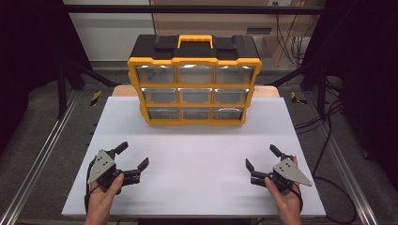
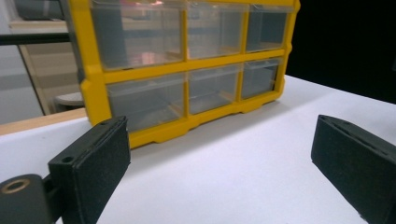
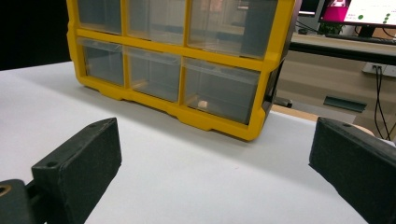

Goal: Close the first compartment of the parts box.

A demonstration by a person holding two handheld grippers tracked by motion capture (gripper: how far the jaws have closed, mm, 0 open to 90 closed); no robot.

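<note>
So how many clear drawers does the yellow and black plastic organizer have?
9 clear drawers, in a three-by-three grid on the front of the yellow and black plastic organizer: three top, three middle, three bottom. None look hidden.

Beyond my white worktop (image 1: 197,154), a monitor (image 3: 369,11) with a magenta screen stands on a far desk. Black cables (image 1: 324,131) trail across the grey floor (image 1: 42,140).

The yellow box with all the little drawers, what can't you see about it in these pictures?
- Yellow drawer box, high view: the drawers' contents are too small and hazy behind glare on the clear fronts.
- Left gripper view: the frame edge cuts off its top row and handle.
- Right gripper view: a small pale thing sits in the bottom drawer nearest the box's end, too blurred to name.
- Its back is hidden everywhere.
- Both tools, left and right, are open and away from it.
</note>
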